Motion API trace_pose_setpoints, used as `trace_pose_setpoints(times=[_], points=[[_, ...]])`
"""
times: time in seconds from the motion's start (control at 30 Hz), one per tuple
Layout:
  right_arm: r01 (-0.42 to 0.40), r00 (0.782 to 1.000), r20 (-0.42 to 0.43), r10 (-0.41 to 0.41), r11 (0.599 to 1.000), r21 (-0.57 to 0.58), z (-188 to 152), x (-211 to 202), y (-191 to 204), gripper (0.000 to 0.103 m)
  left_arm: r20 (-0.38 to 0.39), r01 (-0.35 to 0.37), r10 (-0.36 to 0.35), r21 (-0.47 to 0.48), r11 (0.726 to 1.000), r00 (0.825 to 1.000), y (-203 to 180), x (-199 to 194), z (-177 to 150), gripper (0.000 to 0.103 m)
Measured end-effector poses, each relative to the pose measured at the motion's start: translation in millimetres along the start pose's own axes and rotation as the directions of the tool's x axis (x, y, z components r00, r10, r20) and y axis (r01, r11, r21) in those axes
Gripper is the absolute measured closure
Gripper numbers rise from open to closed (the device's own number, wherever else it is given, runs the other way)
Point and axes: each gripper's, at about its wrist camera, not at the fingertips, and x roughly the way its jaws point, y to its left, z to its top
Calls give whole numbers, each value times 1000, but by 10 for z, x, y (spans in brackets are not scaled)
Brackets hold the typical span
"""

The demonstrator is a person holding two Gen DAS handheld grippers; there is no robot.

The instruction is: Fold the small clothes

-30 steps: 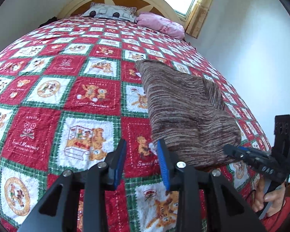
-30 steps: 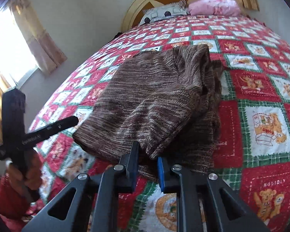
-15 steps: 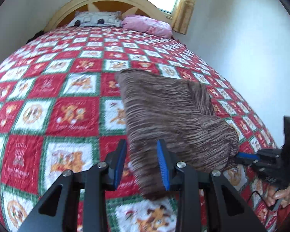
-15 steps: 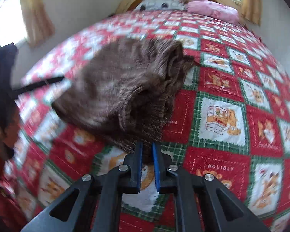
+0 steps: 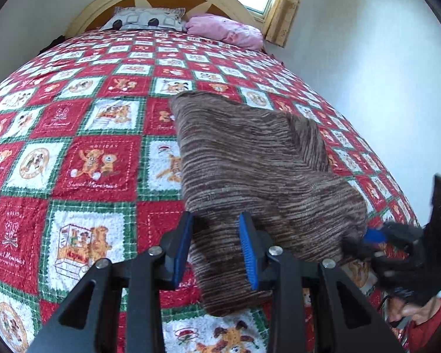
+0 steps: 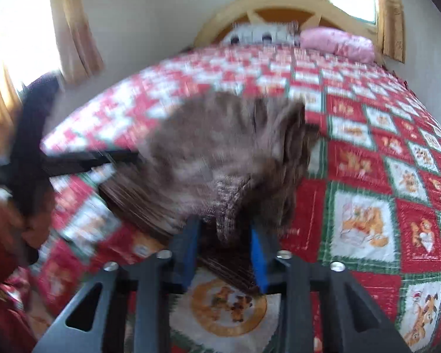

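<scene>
The brown striped knit garment [image 5: 258,170] lay folded on the red-and-white patchwork quilt [image 5: 82,158] near the bed's foot, its near edge now reaching between the spread fingers of the left gripper [image 5: 216,248], which had hovered clear of it a second before. The right gripper [image 6: 225,253], nearly closed half a second earlier, had widened around the garment's near fold, gripping nothing.

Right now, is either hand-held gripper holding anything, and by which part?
Nothing is held. Both are open, each straddling a near edge of the brown knit garment: left, right.
</scene>
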Motion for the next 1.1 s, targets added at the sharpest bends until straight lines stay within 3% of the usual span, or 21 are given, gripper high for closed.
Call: trace_pose_setpoints(times=[0.1,0.23,0.33,0.47,0.57,0.67,0.73,0.83,0.9,0.93,1.1], points=[[-20,1000,-10,20,1000,12,-4,28,-16,96,14,0,-1,8,1000,1000,-31,-32,43,69],[1,998,58,-2,1000,10,122,-344,-69,96,33,16,-17,40,999,999,-118,-51,131,69],[20,999,46,-20,1000,-2,141,-519,-103,96,41,37,-39,68,997,998,-233,-30,190,69],[-7,999,-48,6,1000,-20,-55,-309,-68,96,18,57,-59,104,993,998,-415,115,201,69],[-61,997,-45,63,997,42,-171,-191,-113,93,-10,16,-15,142,990,1000,-501,255,120,67],[-117,991,-58,124,987,112,-159,-248,-229,85,-28,-11,17,201,980,999,-501,321,-31,67],[-127,990,-35,133,980,152,-105,-362,-341,60,-23,-11,16,221,975,1000,-480,316,-119,67],[-179,981,116,156,957,227,69,-631,-585,26,-8,14,-13,213,977,1000,-443,270,-173,62],[-201,967,209,144,938,281,250,-669,-772,25,-25,34,-30,196,980,999,-426,270,-161,61],[-188,968,216,124,933,308,373,-577,-882,25,-32,41,-36,190,981,999,-421,257,-165,60],[-198,977,150,152,908,370,779,189,-1255,38,-35,78,-72,192,978,997,-411,201,-243,55]])
